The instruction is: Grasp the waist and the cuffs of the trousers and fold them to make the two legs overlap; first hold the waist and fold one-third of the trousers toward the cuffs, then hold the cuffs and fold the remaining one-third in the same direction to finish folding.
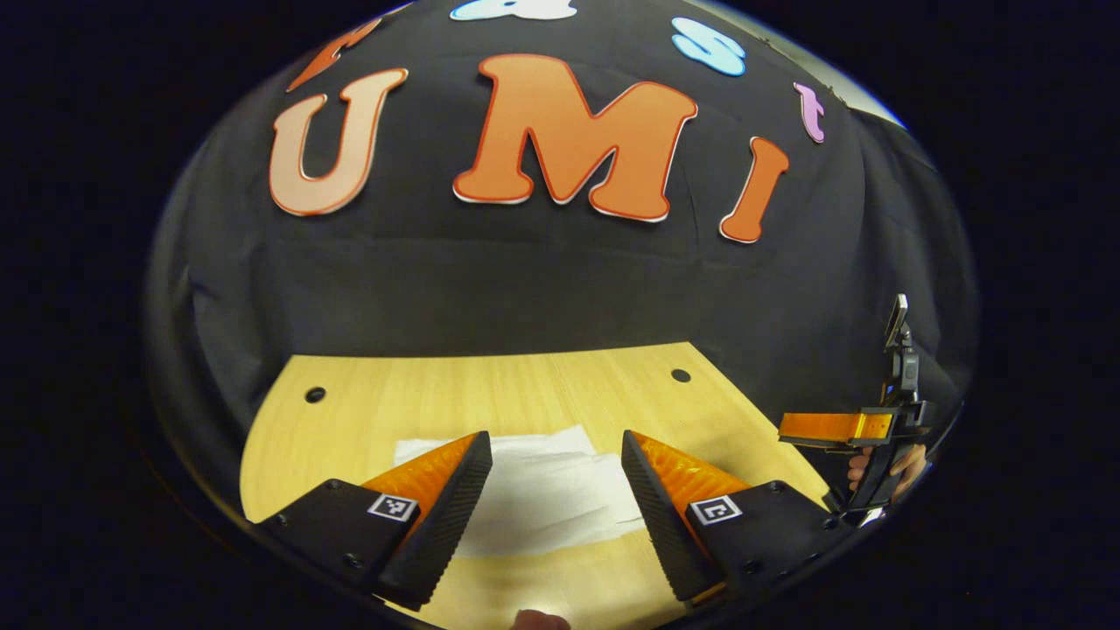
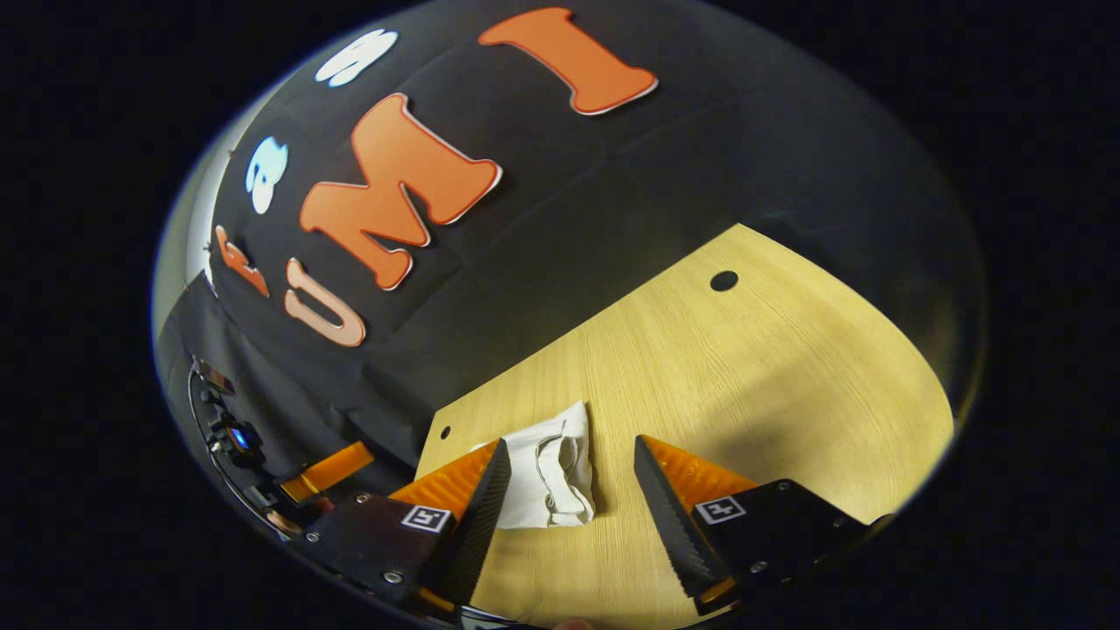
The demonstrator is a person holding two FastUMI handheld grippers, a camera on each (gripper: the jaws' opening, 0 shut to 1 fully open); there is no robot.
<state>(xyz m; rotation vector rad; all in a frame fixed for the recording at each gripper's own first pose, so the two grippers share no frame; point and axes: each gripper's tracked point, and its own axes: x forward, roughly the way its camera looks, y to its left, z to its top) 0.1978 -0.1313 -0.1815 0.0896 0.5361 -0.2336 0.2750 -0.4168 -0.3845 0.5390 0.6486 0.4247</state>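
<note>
White trousers (image 1: 542,494) lie folded in a flat packet on the wooden table (image 1: 525,385). In the left gripper view my left gripper (image 1: 556,472) hovers open above them, a finger on each side and nothing between. Off to the right, the right gripper (image 1: 831,429) hangs past the table's edge, held by a hand (image 1: 879,468). In the right gripper view the trousers (image 2: 551,477) show as a small bundle with a rumpled edge, just left of the gap of my right gripper (image 2: 569,481), which stands open and holds nothing. The left gripper (image 2: 328,472) shows at lower left.
Round holes (image 1: 315,395) (image 1: 681,375) mark the table's far corners, and another hole (image 2: 724,281) shows in the right gripper view. The black cloth wall (image 1: 560,289) rises right behind the table's far edge. Bare wood (image 2: 770,385) stretches to the right of the trousers.
</note>
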